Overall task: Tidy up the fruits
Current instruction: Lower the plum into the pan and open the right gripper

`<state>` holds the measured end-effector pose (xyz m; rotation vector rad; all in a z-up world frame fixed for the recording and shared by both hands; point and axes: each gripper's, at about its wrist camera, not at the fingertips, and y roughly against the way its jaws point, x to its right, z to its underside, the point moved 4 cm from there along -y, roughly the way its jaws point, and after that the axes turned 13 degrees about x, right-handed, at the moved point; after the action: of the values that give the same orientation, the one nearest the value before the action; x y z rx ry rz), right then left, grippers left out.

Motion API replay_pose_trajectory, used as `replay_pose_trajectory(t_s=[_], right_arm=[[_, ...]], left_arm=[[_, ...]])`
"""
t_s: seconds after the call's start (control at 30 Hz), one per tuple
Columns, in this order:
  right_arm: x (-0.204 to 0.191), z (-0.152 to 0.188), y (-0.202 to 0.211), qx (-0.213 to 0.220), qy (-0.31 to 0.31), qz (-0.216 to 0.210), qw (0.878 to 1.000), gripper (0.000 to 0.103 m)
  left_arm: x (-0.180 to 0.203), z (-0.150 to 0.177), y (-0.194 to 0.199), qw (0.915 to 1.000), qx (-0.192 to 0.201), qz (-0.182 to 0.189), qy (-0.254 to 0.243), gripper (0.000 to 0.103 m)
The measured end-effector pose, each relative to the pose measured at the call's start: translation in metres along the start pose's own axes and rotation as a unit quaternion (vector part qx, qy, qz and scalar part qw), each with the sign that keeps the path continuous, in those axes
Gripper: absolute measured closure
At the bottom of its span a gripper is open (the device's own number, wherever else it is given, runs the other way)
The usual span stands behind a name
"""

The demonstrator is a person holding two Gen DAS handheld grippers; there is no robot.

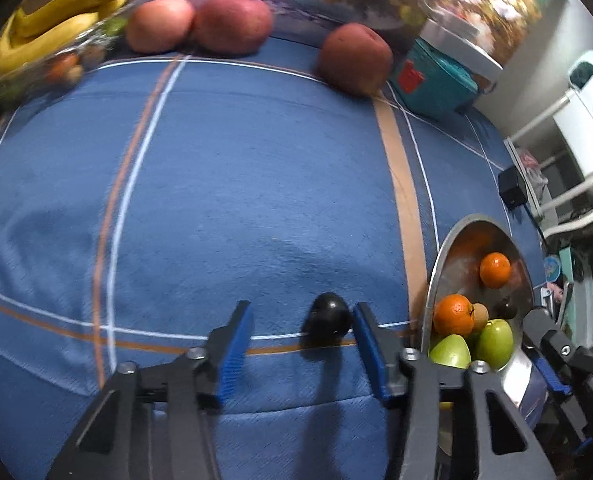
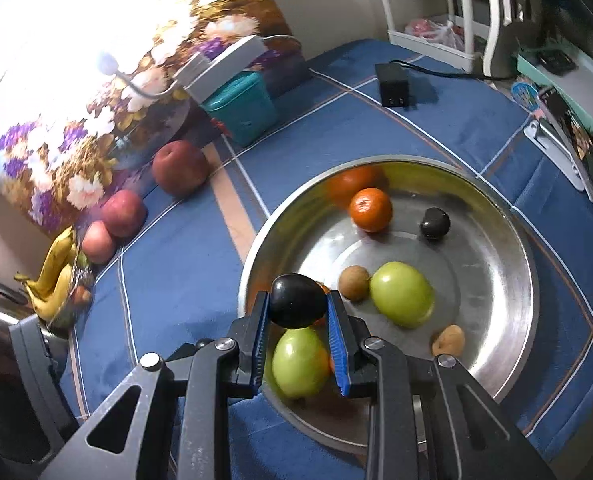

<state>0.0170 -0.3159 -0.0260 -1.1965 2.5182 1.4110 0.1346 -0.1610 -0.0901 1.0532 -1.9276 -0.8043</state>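
Left gripper (image 1: 302, 322): over the blue cloth (image 1: 216, 200), pointing steeply down, fingers apart and holding nothing.
Dark plum on cloth (image 1: 328, 320): between the left fingers, touching the inner side of the right one, clear gap to the other; long side lies about across the gap; sits on a white and orange stripe.
Right gripper (image 2: 296, 312): hanging over the near rim of the metal bowl (image 2: 496, 208), pinching a second dark plum (image 2: 296, 300).
Held plum: egg-shaped, long side running from one blue pad to the other, right end tipped a little down; up off the bowl, above a green apple (image 2: 300, 364).
Inside the bowl: another green apple (image 2: 402, 294) near the middle, long side slanting down to the right; a small brown fruit (image 2: 354, 282) touching its left side; an orange (image 2: 370, 210) at the far side; a small dark fruit (image 2: 435, 222) just right of the orange; a tan fruit (image 2: 450, 340) by the near right wall.
Red apples (image 2: 180, 168): three along the far edge of the cloth, two touching, one apart.
Bananas (image 2: 56, 276): far left, in a glass dish, curved tips pointing up.
Teal box (image 2: 242, 108): behind the lone red apple.
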Motion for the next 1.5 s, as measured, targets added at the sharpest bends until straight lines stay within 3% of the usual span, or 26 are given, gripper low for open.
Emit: replay_pose_trajectory(t_s=[0.23, 0.47, 0.83, 1.1, 1.23, 1.5], right_arm=[[0.007, -0.005, 0.001, 0.000, -0.013, -0.003, 1.000, 0.074], [0.008, -0.006, 0.001, -0.002, -0.020, -0.007, 1.000, 0.074], [0.016, -0.011, 0.002, 0.000, -0.027, -0.006, 1.000, 0.074], [0.036, -0.015, -0.001, -0.007, -0.026, 0.022, 0.999, 0.074], [0.044, -0.014, -0.004, -0.015, -0.024, 0.027, 0.999, 0.074], [0.046, -0.005, -0.013, -0.042, -0.009, 0.032, 0.999, 0.074]], left_arm=[[0.014, -0.001, -0.011, 0.9999, 0.003, 0.002, -0.016, 0.060], [0.020, 0.004, -0.006, 0.9997, -0.001, 0.021, -0.013, 0.078], [0.021, -0.004, 0.020, 0.9994, 0.019, 0.026, -0.015, 0.079], [0.048, -0.005, 0.049, 0.9961, 0.036, 0.069, -0.041, 0.079], [0.069, 0.000, 0.049, 0.9933, 0.034, 0.091, -0.063, 0.079], [0.087, 0.013, 0.037, 0.9917, 0.016, 0.094, -0.087, 0.078]])
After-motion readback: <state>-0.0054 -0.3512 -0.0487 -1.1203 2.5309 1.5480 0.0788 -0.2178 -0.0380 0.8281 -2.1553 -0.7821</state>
